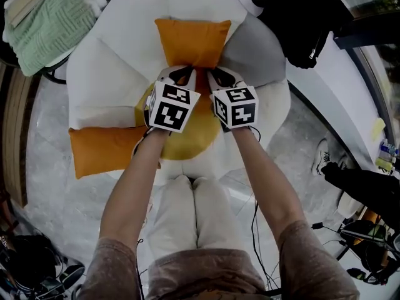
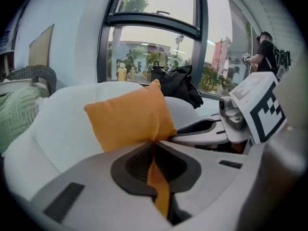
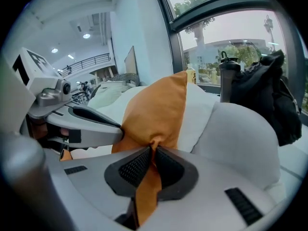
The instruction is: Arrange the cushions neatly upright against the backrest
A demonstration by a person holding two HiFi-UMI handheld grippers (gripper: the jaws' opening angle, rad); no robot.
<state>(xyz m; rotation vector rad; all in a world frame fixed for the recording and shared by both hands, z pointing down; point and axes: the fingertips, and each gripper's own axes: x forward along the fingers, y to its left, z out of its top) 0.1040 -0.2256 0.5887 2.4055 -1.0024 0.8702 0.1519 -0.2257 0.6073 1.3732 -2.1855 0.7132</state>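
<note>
Jaws of the left gripper (image 2: 154,150) and right gripper (image 3: 153,154) each pinch the near edge of the cushion (image 1: 192,41), held near the backrest (image 1: 140,5); best lowered level, both corners together, so it seats upright and flush against the backrest.

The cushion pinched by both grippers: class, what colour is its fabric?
Plain orange; the cushion shows best in the left gripper view.
</note>
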